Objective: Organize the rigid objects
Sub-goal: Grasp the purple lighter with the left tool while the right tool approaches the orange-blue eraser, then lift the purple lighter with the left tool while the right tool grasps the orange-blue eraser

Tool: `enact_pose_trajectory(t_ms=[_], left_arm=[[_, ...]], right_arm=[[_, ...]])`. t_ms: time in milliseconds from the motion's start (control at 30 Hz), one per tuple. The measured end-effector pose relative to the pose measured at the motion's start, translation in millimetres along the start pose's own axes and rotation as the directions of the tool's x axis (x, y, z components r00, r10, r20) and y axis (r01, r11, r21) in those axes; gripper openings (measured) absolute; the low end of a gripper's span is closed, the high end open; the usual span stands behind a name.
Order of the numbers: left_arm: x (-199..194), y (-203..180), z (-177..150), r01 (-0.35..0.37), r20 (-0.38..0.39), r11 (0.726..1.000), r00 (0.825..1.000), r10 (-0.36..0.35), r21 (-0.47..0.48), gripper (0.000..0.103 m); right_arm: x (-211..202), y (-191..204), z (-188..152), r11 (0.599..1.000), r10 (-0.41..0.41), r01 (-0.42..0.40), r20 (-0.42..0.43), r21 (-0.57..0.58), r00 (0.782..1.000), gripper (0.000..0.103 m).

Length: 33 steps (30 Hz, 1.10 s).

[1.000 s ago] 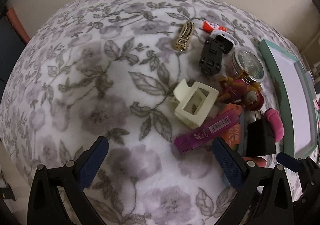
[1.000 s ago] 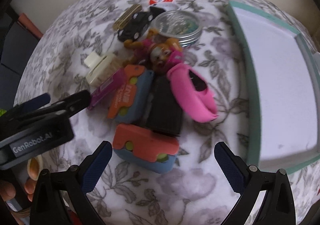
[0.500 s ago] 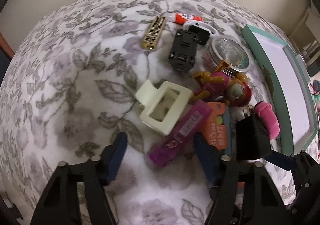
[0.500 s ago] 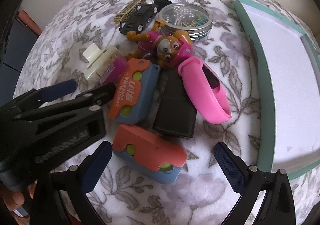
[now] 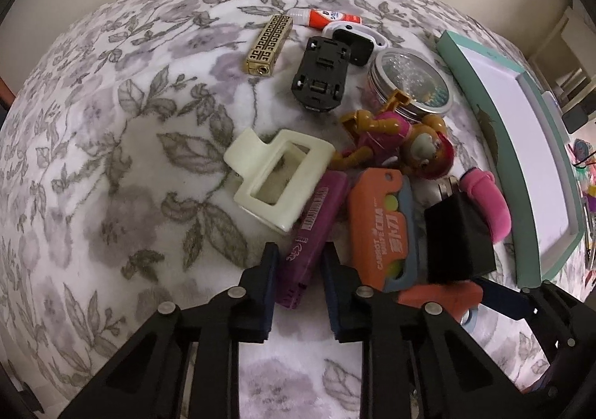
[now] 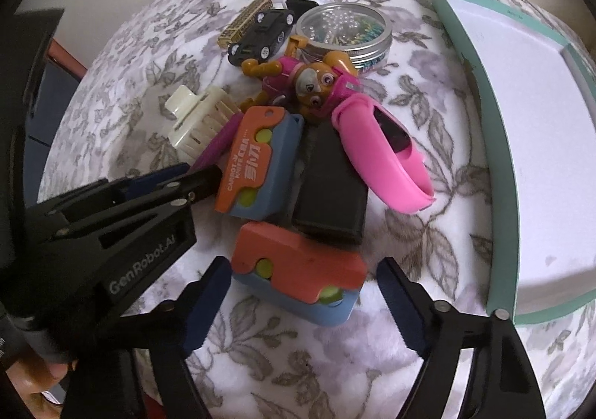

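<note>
The left hand-held gripper pinches the near end of a purple plastic stick-shaped case. The right hand-held gripper stands spread around an orange-and-blue plastic box-shaped toy knife.

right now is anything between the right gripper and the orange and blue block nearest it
Nothing visible does. The right gripper is open, with the orange and blue block lying just ahead between its fingertips. The black charger sits just beyond it.
</note>
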<state>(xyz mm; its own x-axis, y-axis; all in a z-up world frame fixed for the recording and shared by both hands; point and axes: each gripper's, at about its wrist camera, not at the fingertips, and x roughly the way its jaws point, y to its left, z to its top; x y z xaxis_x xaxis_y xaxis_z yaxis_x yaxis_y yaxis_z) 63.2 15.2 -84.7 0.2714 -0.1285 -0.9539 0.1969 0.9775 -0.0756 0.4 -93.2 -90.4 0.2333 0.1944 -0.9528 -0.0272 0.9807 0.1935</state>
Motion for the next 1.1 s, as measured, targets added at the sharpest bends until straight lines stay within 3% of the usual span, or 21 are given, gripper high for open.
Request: enact_pose_trajectory(t_ms=[400,933,967,1033,1100], left_arm=[[-12,-1,-27,0.043,-0.028,0.997,0.999,-0.044,-0.057,0.014],[-72,15,-41,0.038,0.053,0.991,0.998,-0.032,-0.13,0.013],[-76,12,-38,0.037,0.064,0.99,0.998,-0.028,-0.134,0.013],[-89,10,-34,0.039,0.095,0.989,0.995,-0.025,-0.142,0.013],[-102,7,-32,0.037,0.125,0.989,0.992,-0.019,-0.145,0.013]], right_arm=[[-10,-22,-9,0.996,0.036,-0.036,-0.004,0.083,0.999,0.076],[-44,-40,-12,0.983,0.091,-0.101,0.073,0.151,0.993,0.076],[-48,-41,-12,0.982,0.094,-0.107,0.085,0.155,0.992,0.071],[-56,-44,-11,0.982,0.083,-0.1,0.111,0.16,0.99,0.035],[-65,-52,-9,0.972,0.124,-0.149,0.141,0.184,0.982,0.036]])
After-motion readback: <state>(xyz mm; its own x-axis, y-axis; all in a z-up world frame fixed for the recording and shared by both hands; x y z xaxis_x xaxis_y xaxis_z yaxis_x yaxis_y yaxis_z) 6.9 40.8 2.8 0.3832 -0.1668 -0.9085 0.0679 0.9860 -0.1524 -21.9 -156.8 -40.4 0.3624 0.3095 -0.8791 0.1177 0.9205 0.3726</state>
